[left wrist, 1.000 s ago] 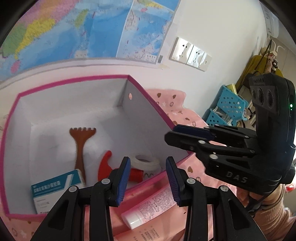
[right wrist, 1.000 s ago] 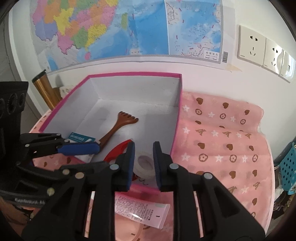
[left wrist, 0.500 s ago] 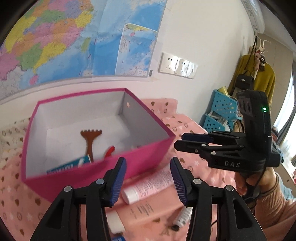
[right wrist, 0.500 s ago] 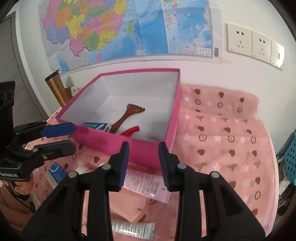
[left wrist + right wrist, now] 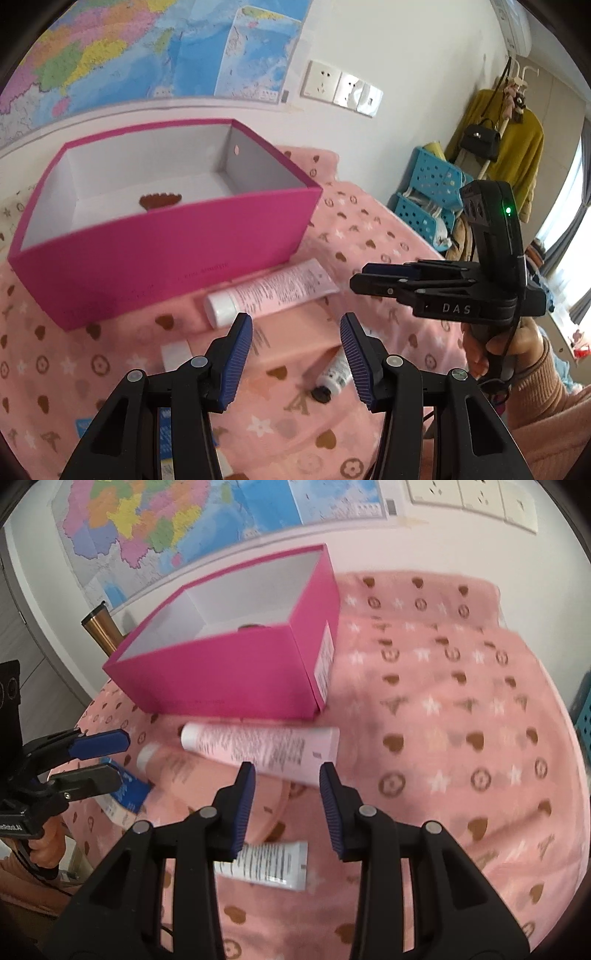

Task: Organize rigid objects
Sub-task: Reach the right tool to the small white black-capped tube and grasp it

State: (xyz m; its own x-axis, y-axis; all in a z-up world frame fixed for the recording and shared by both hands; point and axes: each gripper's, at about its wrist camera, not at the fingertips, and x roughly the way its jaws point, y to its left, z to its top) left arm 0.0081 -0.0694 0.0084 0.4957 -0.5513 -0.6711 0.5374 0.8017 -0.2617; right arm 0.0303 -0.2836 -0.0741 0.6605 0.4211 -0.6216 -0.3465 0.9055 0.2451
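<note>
A magenta box with a white inside stands on the pink cloth; a brown scraper head shows over its rim. In front lie a pink tube with a white cap, a second peach tube, a small white tube with a black cap and a blue packet. My left gripper is open and empty above the tubes. My right gripper is open and empty over the pink tube's end.
The pink patterned cloth covers the table. A wall with maps and sockets is behind the box. Blue baskets and a coat rack stand at the right. A brass-coloured cylinder stands beyond the table's left side.
Both grippers have pulled back and down from over the box to the tubes in front of it. Both have opened wider. The box contents are now mostly hidden by its front wall.
</note>
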